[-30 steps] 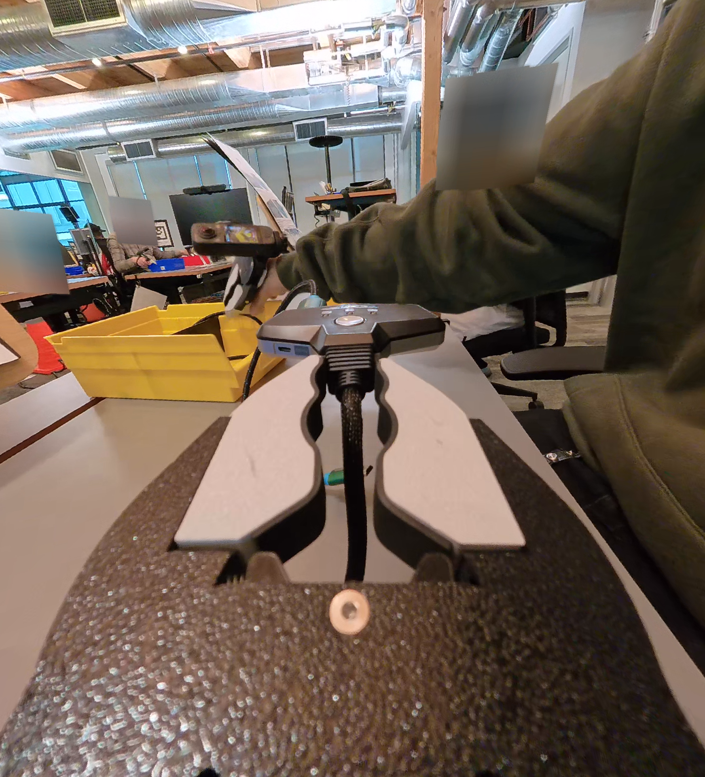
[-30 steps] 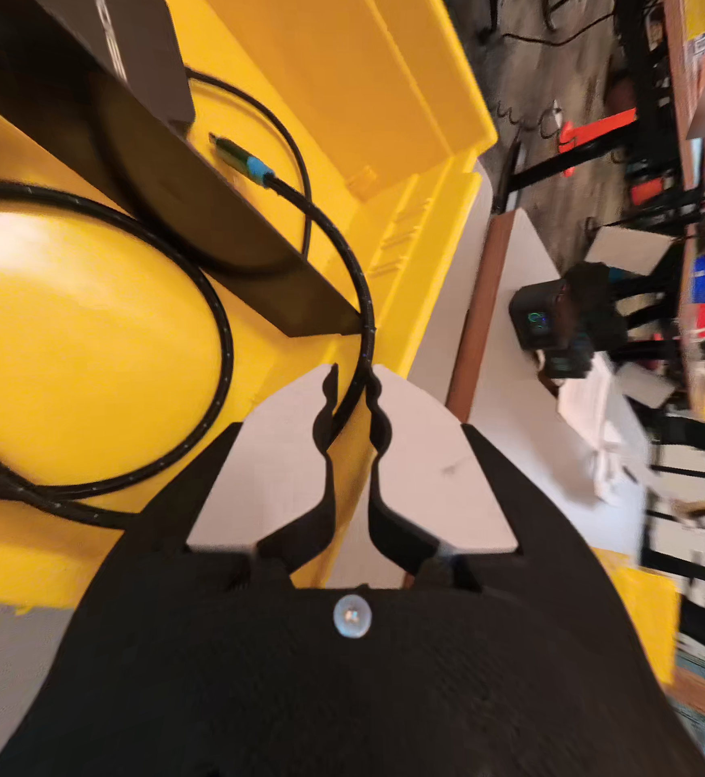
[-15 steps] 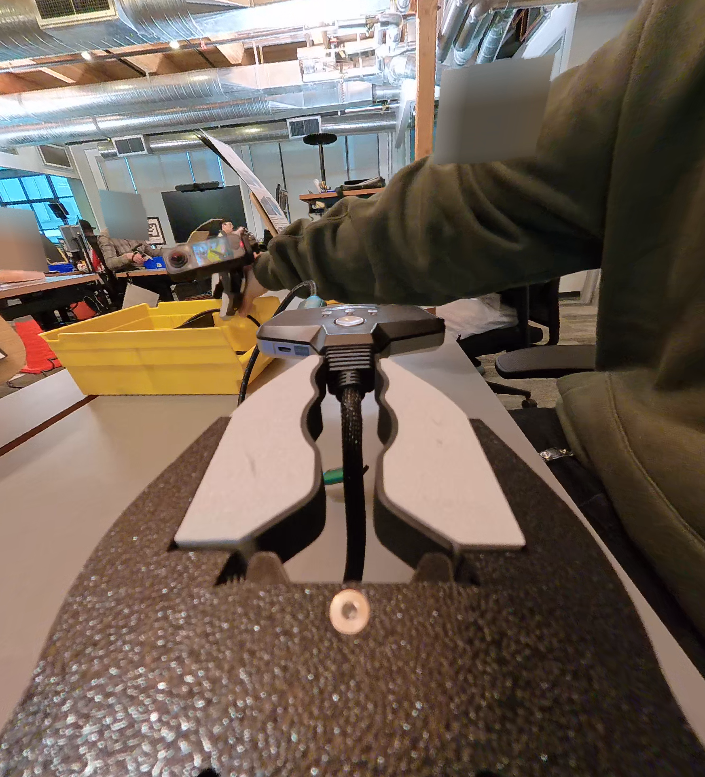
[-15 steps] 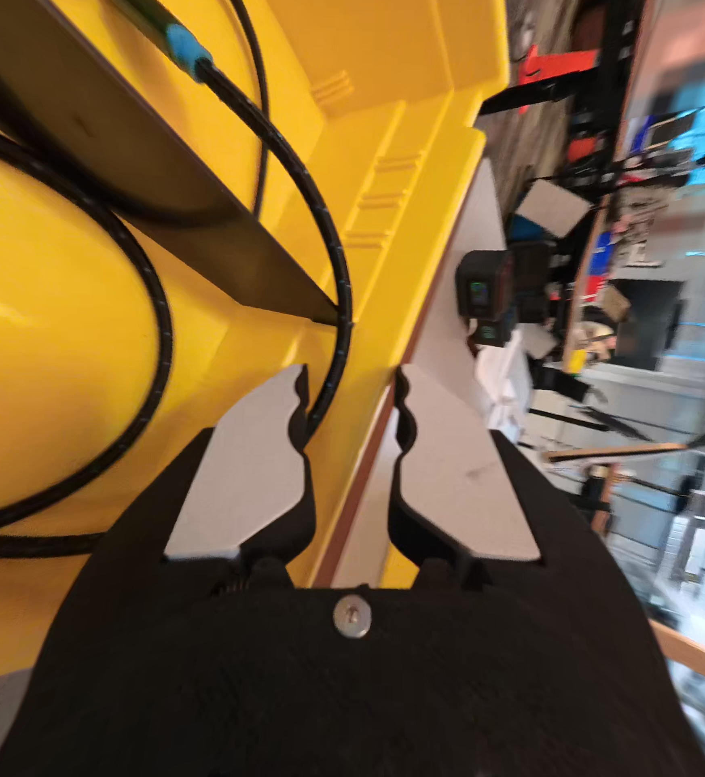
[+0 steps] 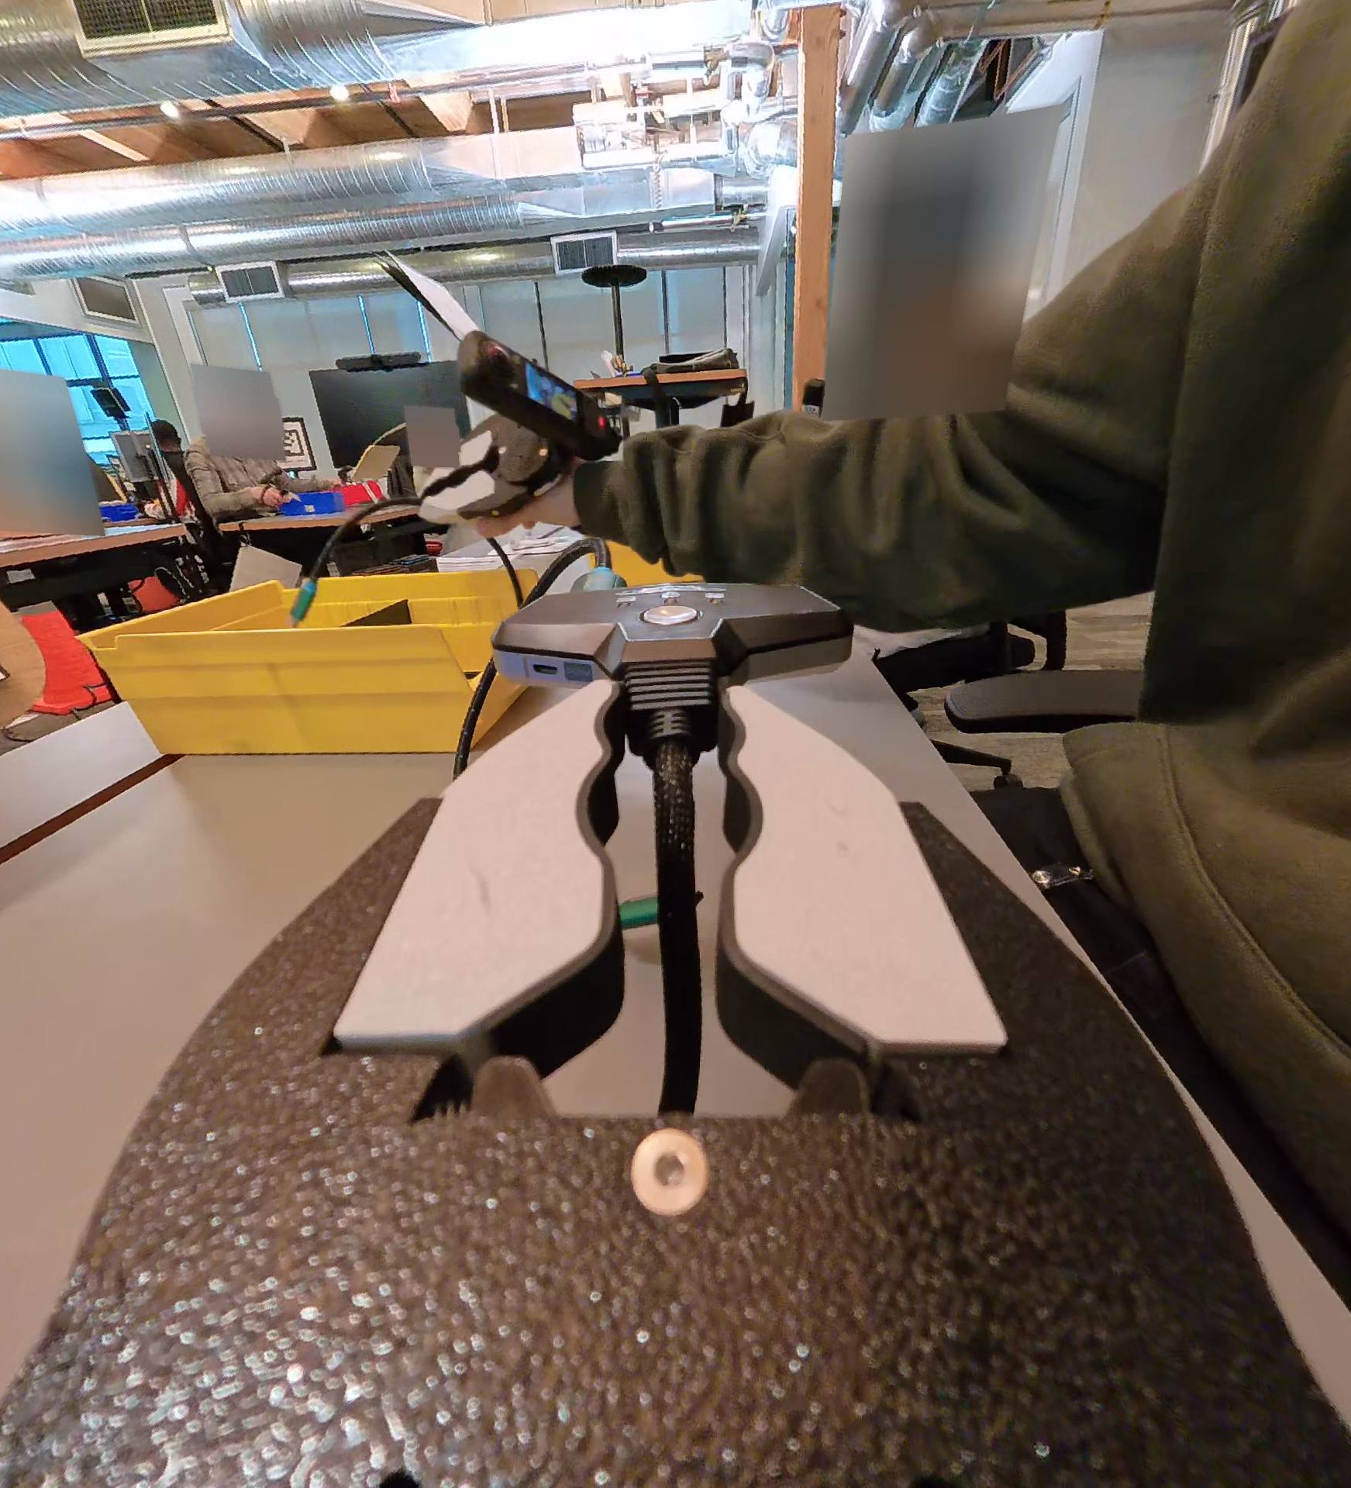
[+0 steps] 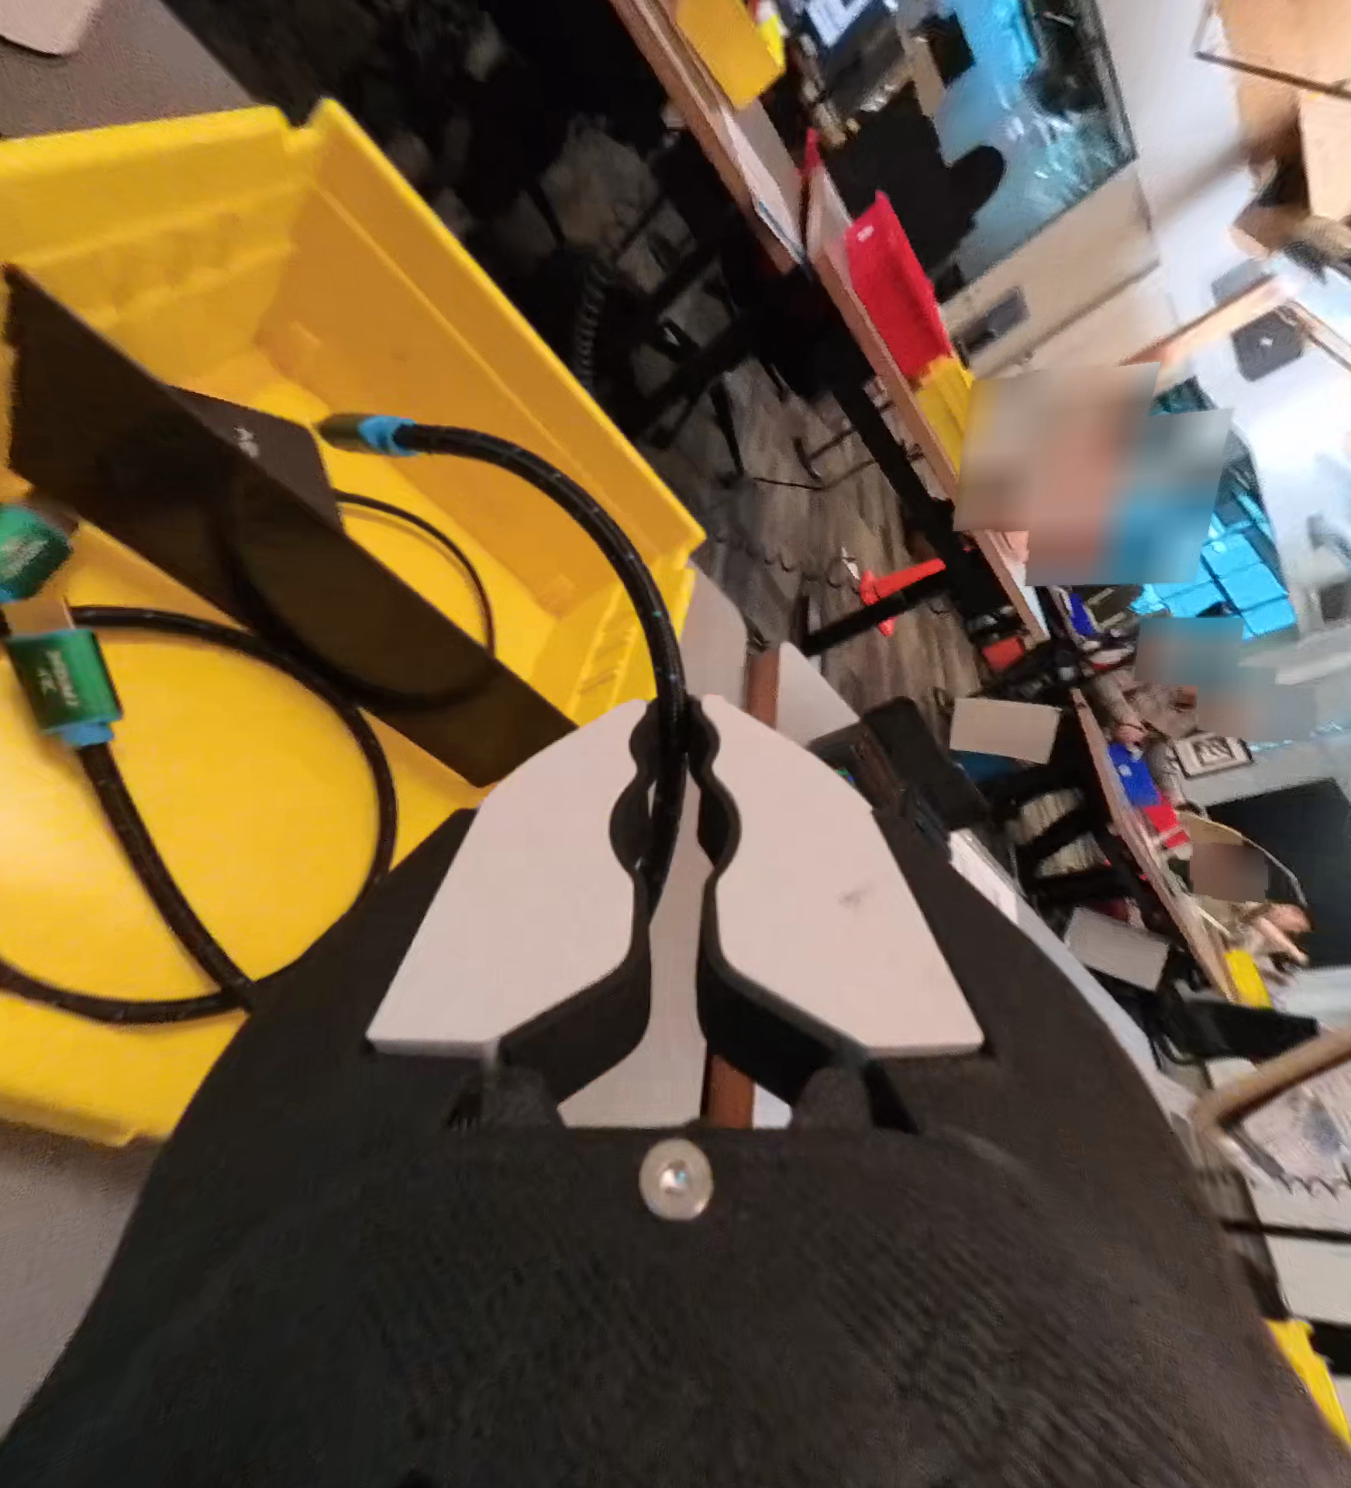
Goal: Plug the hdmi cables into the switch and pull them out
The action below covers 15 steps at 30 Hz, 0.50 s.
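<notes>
Pinching a braided cable (image 6: 660, 644), right gripper (image 6: 676, 713) nearly closed.

My left gripper (image 5: 670, 708) had two pale grey, wavy-edged fingers (image 5: 495, 902) on a rough, speckled dark body with one silver screw (image 5: 669, 1182). My right gripper (image 6: 676, 729) matched it: grey fingers (image 6: 825, 910), black body, silver screw (image 6: 675, 1180). I wore an olive-green sleeve (image 5: 897, 499), cuff ribbed.

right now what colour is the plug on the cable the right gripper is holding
Green shell with a blue collar. The HDMI plug shows best in the right wrist view, lifted above the yellow bin.
</notes>
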Available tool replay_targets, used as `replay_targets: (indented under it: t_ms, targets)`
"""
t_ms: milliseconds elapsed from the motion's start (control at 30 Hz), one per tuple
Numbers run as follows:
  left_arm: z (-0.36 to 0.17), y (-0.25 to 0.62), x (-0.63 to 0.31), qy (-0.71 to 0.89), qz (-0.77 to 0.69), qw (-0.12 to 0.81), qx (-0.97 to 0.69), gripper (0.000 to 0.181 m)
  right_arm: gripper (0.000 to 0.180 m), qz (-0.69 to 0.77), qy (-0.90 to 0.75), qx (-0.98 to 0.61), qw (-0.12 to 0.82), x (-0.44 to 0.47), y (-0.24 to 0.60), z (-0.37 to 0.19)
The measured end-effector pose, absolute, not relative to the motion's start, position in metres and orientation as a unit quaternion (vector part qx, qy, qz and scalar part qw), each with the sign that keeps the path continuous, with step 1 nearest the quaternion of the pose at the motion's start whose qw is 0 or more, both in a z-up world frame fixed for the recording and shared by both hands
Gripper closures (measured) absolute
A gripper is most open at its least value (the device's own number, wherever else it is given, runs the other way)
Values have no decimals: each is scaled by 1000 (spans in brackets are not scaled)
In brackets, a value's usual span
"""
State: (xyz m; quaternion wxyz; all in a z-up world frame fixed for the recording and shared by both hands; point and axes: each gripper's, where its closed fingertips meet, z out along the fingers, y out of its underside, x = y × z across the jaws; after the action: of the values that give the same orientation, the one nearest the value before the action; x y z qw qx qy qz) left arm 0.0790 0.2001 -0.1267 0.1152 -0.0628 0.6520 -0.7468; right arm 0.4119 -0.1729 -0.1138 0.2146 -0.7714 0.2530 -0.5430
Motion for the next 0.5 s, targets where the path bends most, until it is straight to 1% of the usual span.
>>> replay_targets:
  t_ms: [133, 167, 200, 233, 300, 367, 433, 467, 500]
  targets:
    - [-128, 198, 79, 654, -745, 113, -63, 160, 172, -497, 203, -815, 220, 401, -169, -128]
    - [-128, 197, 80, 655, -744, 114, -63, 160, 173, -501, 200, -809, 234, 401, -167, -122]
    - [-128, 197, 80, 656, -743, 116, -63, 160, 173, -539, 199, -769, 280, 401, -163, -100]
    - [-128, 197, 80, 657, -743, 116, -63, 160, 173, -547, 221, -745, 310, 401, -164, -87]
    - [-129, 197, 79, 657, -743, 113, -63, 160, 173, -481, 233, -769, 351, 400, -154, -95]
    - [-129, 197, 79, 657, -743, 112, -63, 160, 173, -479, 197, -783, 344, 398, -148, -105]
    - [-130, 196, 79, 657, -742, 112, -62, 160, 173, -485, 187, -804, 288, 399, -155, -120]
    - [-130, 196, 79, 658, -742, 112, -62, 160, 173, -477, 177, -806, 303, 396, -150, -120]
    - [-130, 196, 79, 658, -743, 111, -62, 160, 173, -447, 179, -804, 348, 391, -141, -119]
